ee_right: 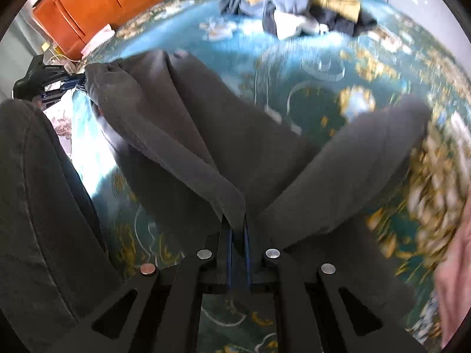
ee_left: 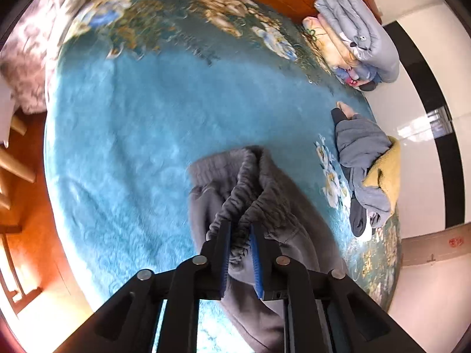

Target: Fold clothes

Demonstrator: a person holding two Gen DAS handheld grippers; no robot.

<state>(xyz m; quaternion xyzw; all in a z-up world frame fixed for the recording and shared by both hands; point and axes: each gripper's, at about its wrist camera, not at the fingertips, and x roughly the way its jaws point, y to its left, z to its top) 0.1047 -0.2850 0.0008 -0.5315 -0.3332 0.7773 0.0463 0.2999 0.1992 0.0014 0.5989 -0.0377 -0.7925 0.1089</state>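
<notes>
Black fingers of the left gripper [ee_left: 240, 229] pinch the gathered elastic waistband of the grey trousers [ee_left: 265, 194], the blue pads pressed against the bunched cloth on both sides. From there the trousers hang and trail down over the teal floral blanket [ee_left: 132, 135] that covers the bed. In the right wrist view the right gripper [ee_right: 238, 229] is clamped tight on a fold of the same trousers [ee_right: 182, 117], its fingers nearly touching with cloth between them; two broad grey sections spread away from the grip, one to the upper left and one to the right, lying on the blanket [ee_right: 309, 67]. The left gripper [ee_right: 44, 79] shows at the trousers' far left end.

Near the blanket's right edge lies one loose heap of clothes [ee_left: 369, 170], grey, dark and mustard yellow, well apart from the trousers. One stack of folded bedding [ee_left: 353, 35] sits at the far right corner. Orange wooden furniture [ee_right: 97, 3] stands behind the bed. Pale cloth [ee_left: 26, 44] bunches at the far left edge.
</notes>
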